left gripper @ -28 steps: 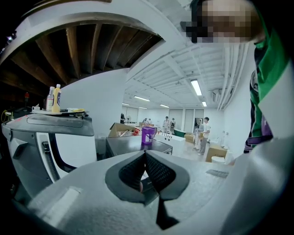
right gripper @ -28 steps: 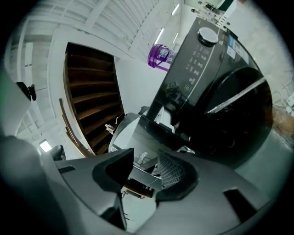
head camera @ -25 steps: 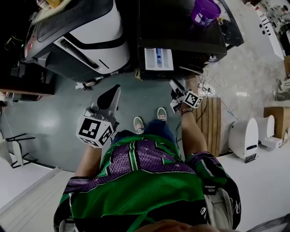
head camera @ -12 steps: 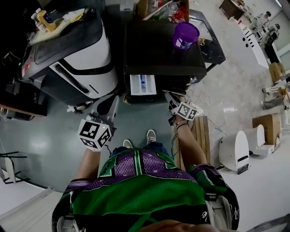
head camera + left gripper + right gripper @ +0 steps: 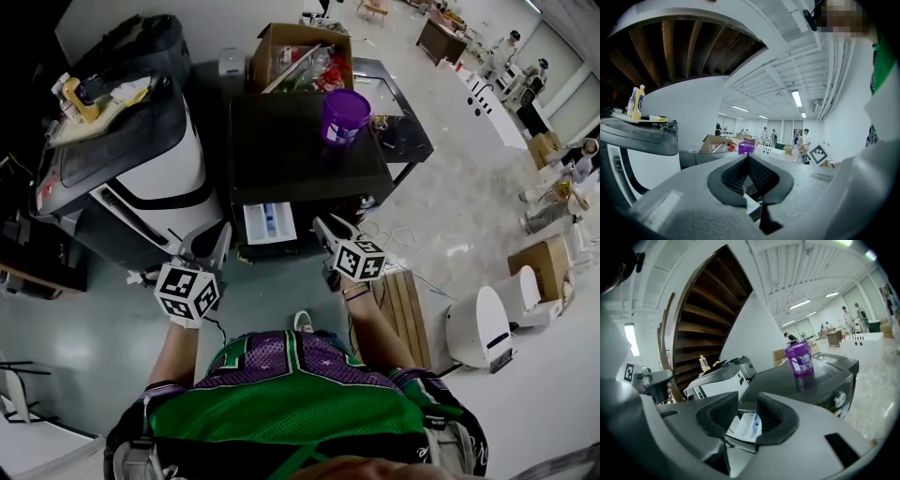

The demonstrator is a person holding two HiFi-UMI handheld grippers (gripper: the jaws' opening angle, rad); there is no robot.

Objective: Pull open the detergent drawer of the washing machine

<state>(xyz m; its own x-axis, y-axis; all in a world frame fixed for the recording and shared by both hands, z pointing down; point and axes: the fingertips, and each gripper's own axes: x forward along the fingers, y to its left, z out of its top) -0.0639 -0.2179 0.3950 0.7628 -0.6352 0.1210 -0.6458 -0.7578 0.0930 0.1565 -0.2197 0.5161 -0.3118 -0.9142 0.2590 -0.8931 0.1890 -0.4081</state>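
Note:
The dark washing machine [image 5: 300, 169] stands ahead of me, and its white detergent drawer [image 5: 269, 223] with a blue insert sticks out of the front. My right gripper [image 5: 325, 228] hangs just right of the drawer, apart from it. Its jaws are closing with nothing between them; in the right gripper view [image 5: 747, 404] the drawer [image 5: 749, 425] lies beyond the gap. My left gripper [image 5: 221, 242] is left of the drawer, shut and empty, its pads meeting at the tips in the left gripper view [image 5: 748, 159]. A purple tub [image 5: 345, 116] stands on the machine's top.
A white and black machine [image 5: 141, 187] with bottles on it stands to the left. Behind the washer is a cardboard box [image 5: 300, 52]. On the floor to the right lie a wooden pallet [image 5: 405, 314] and a white appliance [image 5: 478, 326]. People stand at the far right.
Both grippers have risen and come up beside the open drawer, the right one more and with a roll of the wrist. The drawer has stood open throughout.

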